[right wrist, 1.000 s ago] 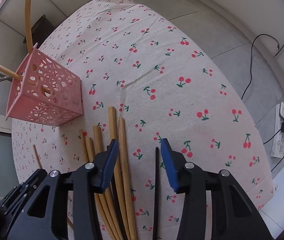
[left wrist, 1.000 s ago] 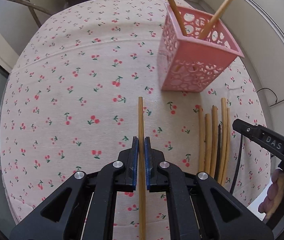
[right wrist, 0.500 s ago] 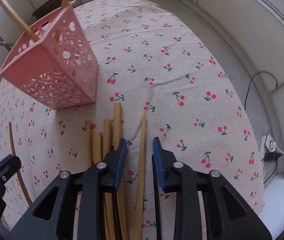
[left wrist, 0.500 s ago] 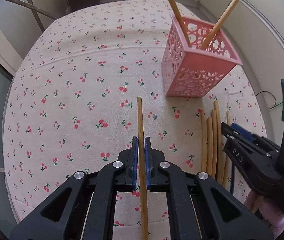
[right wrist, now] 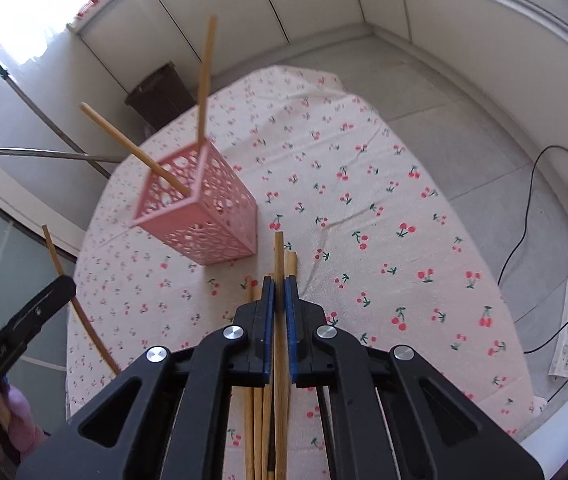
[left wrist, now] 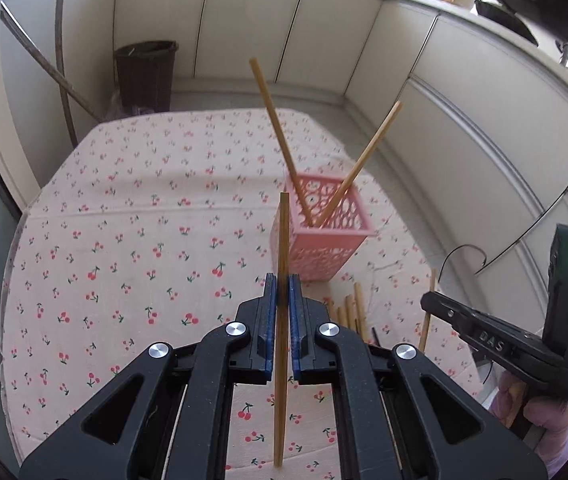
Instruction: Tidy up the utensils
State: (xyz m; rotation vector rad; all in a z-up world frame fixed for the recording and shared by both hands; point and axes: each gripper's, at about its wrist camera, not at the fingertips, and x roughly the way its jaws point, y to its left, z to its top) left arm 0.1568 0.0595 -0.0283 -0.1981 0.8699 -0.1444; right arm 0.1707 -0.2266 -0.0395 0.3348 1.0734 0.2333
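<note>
Left gripper (left wrist: 283, 292), jaws clamped on a single wooden chopstick (left wrist: 283, 240) that runs straight up between the blue pads, held above the cherry-print tablecloth (left wrist: 124, 208). Right gripper (right wrist: 279, 292), jaws just closed, pinching another chopstick (right wrist: 279, 252) over the loose chopsticks (right wrist: 253, 420) lying on the cloth beneath it. Pink perforated basket (left wrist: 316, 248) stands on the table ahead of both grippers, just beyond the loose pile; two chopsticks (left wrist: 280, 140) lean apart inside it. Dark bin (left wrist: 146, 72) on the floor behind
</note>
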